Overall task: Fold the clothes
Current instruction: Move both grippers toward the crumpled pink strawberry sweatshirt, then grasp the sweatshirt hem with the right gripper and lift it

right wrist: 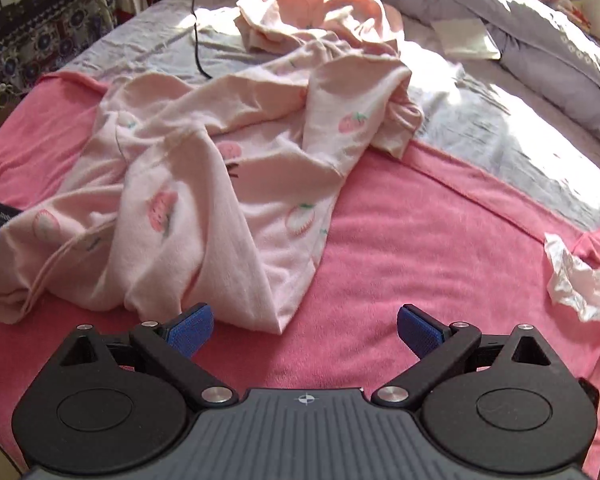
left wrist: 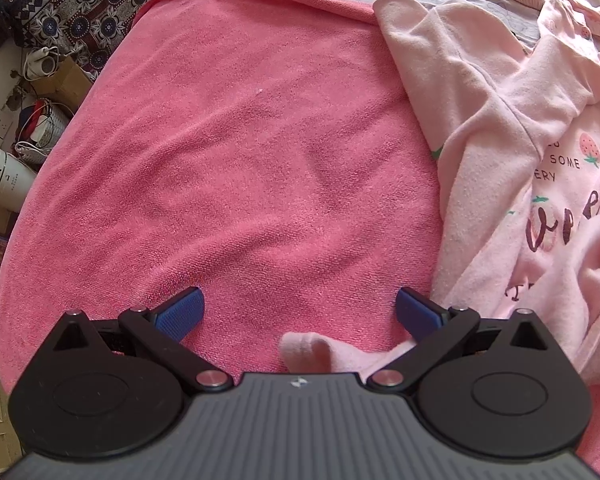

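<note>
A pale pink garment (right wrist: 204,184) with strawberry prints lies crumpled on a pink towel (right wrist: 420,240) spread over the bed. The left wrist view shows the same garment (left wrist: 512,152) at the right, with dark lettering and a strawberry on it. A small fold of the pale pink cloth (left wrist: 312,352) lies just in front of the left gripper's body. My left gripper (left wrist: 299,312) is open over the bare pink towel (left wrist: 240,152), holding nothing. My right gripper (right wrist: 305,326) is open just short of the garment's near hem, its left finger (right wrist: 190,330) beside the cloth.
A crumpled white tissue (right wrist: 580,280) lies on the towel at the right. Grey bedding (right wrist: 480,112) with a black cable (right wrist: 198,40) stretches behind. A second pink garment (right wrist: 320,16) lies farther back. Boxes, baskets and a patterned cloth (left wrist: 72,12) crowd the floor to the left.
</note>
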Action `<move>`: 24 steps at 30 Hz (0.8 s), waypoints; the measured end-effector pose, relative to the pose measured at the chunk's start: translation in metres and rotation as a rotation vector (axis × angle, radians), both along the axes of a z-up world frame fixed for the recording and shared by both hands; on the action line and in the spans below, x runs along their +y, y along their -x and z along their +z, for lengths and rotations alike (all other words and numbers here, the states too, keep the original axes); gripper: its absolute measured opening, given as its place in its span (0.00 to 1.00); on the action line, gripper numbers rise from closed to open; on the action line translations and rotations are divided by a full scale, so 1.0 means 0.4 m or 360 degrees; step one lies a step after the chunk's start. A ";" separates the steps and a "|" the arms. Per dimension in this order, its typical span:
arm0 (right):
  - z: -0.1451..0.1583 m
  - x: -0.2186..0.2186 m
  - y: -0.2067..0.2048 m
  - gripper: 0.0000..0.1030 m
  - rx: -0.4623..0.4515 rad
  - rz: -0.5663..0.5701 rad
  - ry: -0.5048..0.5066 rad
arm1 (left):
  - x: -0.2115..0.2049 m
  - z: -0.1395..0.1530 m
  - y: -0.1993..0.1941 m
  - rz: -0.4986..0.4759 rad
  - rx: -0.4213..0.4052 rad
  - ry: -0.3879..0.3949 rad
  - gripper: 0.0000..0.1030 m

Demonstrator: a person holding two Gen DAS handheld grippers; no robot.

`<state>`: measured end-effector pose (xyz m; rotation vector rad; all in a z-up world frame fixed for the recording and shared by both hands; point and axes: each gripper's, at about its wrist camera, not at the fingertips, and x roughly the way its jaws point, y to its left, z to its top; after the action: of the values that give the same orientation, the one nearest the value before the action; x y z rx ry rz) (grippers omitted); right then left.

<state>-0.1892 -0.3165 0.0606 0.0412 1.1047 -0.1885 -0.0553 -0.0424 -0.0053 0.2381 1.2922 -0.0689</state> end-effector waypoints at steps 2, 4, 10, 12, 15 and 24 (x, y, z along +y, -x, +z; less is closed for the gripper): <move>0.002 0.010 -0.063 0.92 -0.0035 0.0074 -0.0044 | 0.005 0.002 0.011 -0.0006 0.0000 0.0005 1.00; -0.014 0.018 -0.096 0.90 -0.0065 0.0145 -0.0041 | 0.010 0.005 0.021 -0.0011 0.0001 0.0010 1.00; -0.071 0.080 -0.194 0.57 0.0070 0.0395 -0.0098 | 0.025 0.011 0.054 -0.0028 0.0002 0.0026 1.00; -0.101 0.102 -0.202 0.33 0.0196 0.0432 -0.0167 | 0.032 0.018 0.067 -0.0036 -0.0001 0.0029 1.00; -0.085 0.140 -0.135 0.16 0.0256 0.0565 -0.0040 | 0.043 0.035 0.091 -0.0051 -0.0011 0.0029 1.00; -0.059 0.100 0.190 0.13 0.0671 0.0575 0.0078 | 0.007 0.087 0.121 -0.0319 -0.0099 -0.0031 1.00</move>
<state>-0.2652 -0.2765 0.0369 -0.2513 1.5046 0.1069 -0.1038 -0.0396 0.0293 0.3831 1.2043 -0.2181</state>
